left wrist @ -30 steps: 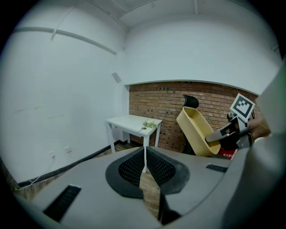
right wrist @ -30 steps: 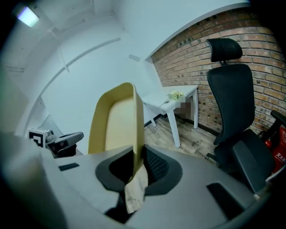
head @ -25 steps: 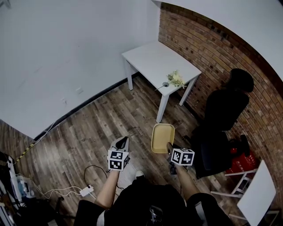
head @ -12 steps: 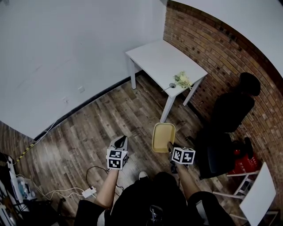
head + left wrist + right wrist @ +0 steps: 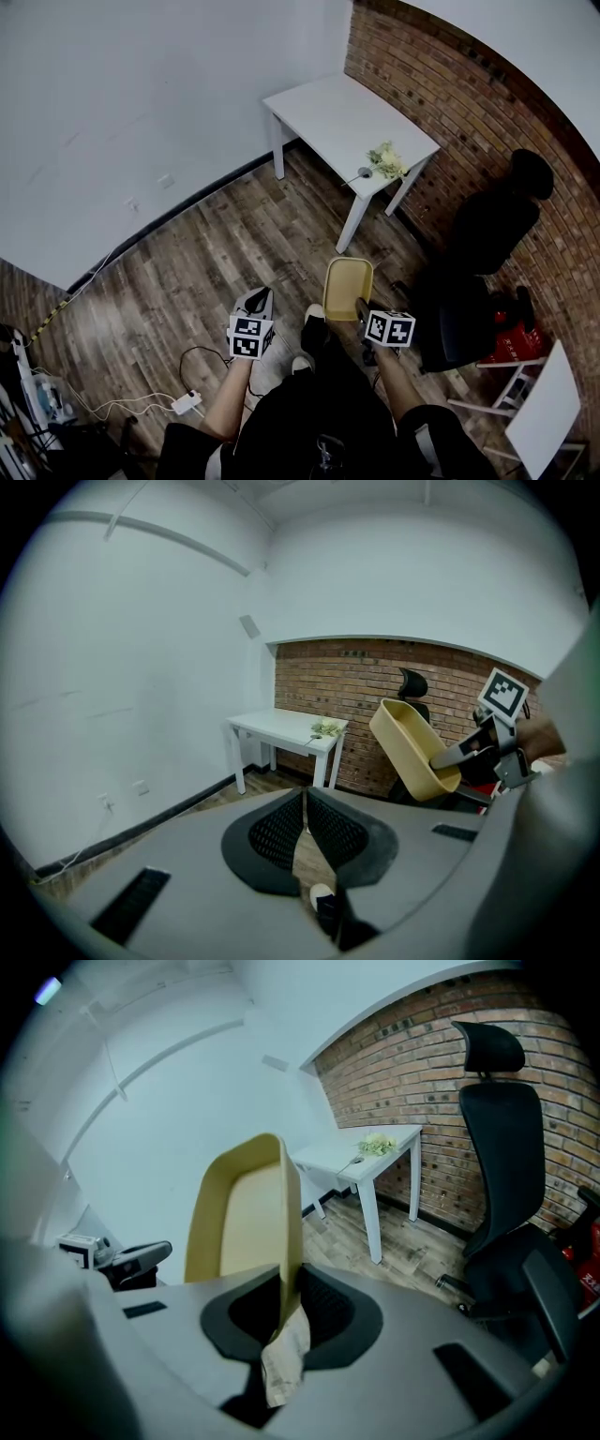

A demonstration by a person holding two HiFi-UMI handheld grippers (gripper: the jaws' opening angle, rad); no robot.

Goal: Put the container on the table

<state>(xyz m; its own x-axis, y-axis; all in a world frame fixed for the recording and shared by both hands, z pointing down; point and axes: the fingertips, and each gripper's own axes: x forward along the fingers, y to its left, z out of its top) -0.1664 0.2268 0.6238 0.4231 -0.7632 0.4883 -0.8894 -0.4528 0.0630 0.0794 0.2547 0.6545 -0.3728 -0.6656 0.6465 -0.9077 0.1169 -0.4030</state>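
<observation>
The left forearm (image 5: 228, 405) and right forearm (image 5: 398, 386), both bare, reach forward side by side. The left gripper (image 5: 260, 300) points ahead, its jaws pressed together with nothing between them. The right gripper (image 5: 360, 307), about level with it and apart from it, has its jaws clamped on an end wall of the container (image 5: 346, 287), held out ahead and tipped with its open side toward the left gripper.

1. The left gripper (image 5: 256, 302) has a smooth grey shell, black mesh-textured pads (image 5: 277, 832) and a white cube (image 5: 249, 338) with black square markers.
2. The right gripper (image 5: 360, 307) has the same grey shell, black pads (image 5: 330, 1309) and marker cube (image 5: 388, 329).
3. The person wears dark clothing (image 5: 309, 422) and dark shoes (image 5: 314, 335).
</observation>
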